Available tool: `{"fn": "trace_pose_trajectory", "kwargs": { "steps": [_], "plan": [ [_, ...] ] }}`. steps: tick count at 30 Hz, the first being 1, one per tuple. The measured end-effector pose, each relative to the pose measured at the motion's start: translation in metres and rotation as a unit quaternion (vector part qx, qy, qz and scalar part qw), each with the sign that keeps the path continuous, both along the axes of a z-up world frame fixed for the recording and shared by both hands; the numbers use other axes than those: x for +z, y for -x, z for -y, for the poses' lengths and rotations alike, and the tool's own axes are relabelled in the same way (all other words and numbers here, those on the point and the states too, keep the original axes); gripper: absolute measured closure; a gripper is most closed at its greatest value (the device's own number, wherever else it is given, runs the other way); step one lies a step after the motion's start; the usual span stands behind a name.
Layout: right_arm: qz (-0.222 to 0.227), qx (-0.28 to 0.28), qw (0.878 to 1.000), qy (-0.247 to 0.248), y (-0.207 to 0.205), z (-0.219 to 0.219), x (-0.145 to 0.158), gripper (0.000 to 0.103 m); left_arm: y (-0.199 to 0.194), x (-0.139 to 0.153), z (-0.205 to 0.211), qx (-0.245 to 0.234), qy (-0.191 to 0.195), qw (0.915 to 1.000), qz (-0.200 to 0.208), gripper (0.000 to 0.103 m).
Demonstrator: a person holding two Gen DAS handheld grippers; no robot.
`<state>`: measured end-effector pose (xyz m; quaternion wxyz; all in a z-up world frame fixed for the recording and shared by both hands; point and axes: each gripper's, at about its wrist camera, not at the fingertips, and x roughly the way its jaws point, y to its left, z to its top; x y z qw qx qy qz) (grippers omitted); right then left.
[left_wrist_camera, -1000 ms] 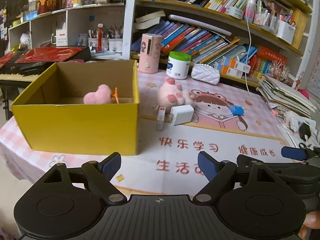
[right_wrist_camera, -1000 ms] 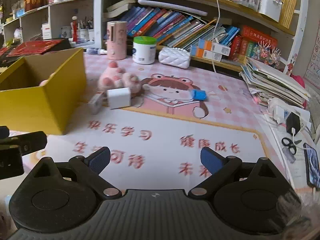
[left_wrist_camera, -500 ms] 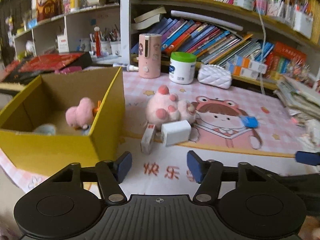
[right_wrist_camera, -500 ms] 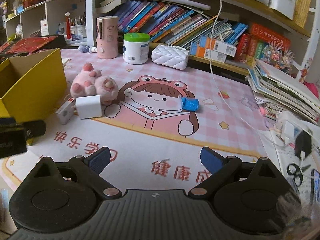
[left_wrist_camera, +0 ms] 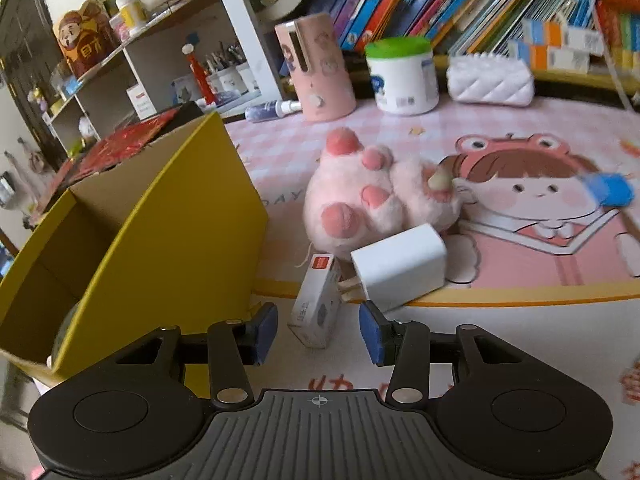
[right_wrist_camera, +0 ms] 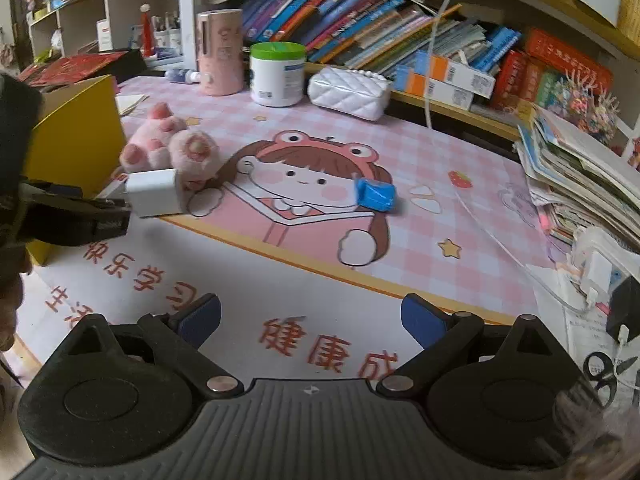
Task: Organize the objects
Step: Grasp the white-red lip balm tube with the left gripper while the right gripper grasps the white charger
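Left tongs (left_wrist_camera: 318,334) have just been closing and now stand half-narrowed around the near end of the small white carton (left_wrist_camera: 316,304), low in the middle of the left wrist frame; I see a gap on both sides, so the pads are not yet pressing. The carton lies on the counter (left_wrist_camera: 500,344) with its long axis running away from me, up the frame, its red-labelled far end just beside the white charger (left_wrist_camera: 400,266) and the pink plush (left_wrist_camera: 360,196). The yellow box (left_wrist_camera: 168,248) stands just to the left. My right tongs (right_wrist_camera: 310,320) hang wide and empty, well apart from the carton, so I judge the left hand nearer.
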<state>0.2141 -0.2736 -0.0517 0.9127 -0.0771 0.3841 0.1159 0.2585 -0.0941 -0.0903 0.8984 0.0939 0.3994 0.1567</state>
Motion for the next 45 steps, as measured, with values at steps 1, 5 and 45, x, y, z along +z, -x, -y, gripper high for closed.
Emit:
{"fn": "trace_pose_trajectory", "kwargs": {
  "steps": [1, 5, 45],
  "plan": [
    [-0.002, -0.003, 1.0, -0.003, -0.001, 0.003, 0.0, 0.006, -0.003, -0.002, -0.002, 0.004, -0.001, 1.0, -0.003, 0.06],
    [-0.011, -0.011, 1.0, -0.005, -0.003, 0.012, -0.004, 0.006, -0.011, -0.009, -0.011, 0.014, 0.021, 0.9997, -0.007, 0.06],
    [0.011, 0.14, 0.988, -0.061, -0.099, -0.154, -0.048, 0.039, 0.151, 0.079, -0.064, 0.052, 0.137, 0.9877, 0.053, 0.09]
  ]
}}
